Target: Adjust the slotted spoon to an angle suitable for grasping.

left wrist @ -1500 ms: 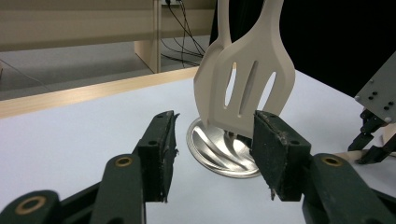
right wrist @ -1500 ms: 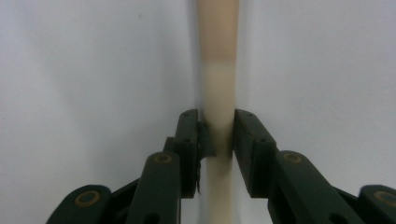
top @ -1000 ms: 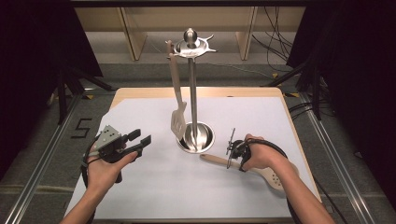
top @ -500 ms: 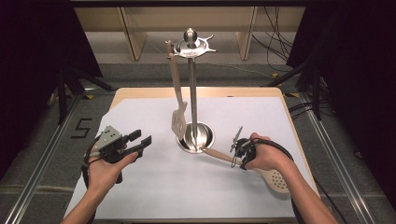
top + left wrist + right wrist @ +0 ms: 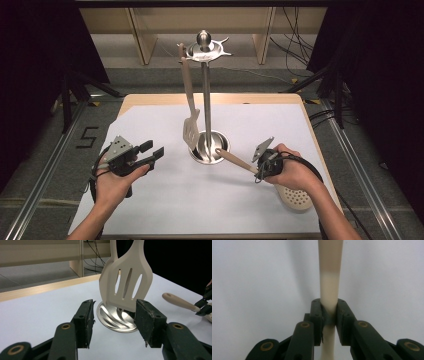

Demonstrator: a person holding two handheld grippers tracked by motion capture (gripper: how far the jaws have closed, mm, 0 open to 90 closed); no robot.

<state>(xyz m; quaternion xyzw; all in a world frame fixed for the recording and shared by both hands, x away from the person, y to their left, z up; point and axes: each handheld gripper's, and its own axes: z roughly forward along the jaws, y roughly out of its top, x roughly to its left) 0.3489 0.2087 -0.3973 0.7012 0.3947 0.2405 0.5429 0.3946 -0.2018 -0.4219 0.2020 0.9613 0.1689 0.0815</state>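
Two utensils matter here: the right gripper (image 5: pixel 261 167), clamped on the skimmer's handle (image 5: pixel 235 160), has swung its tip towards the stand's base (image 5: pixel 210 149), apparently to hang it beside the slotted turner (image 5: pixel 190 131), while the left gripper (image 5: pixel 152 156) waits open and empty

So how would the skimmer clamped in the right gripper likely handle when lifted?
The skimmer probably stays stiff: its handle runs straight from the right gripper. It looks light, likely plastic. Held mid-handle with the perforated head behind, it may pivot in the jaws.
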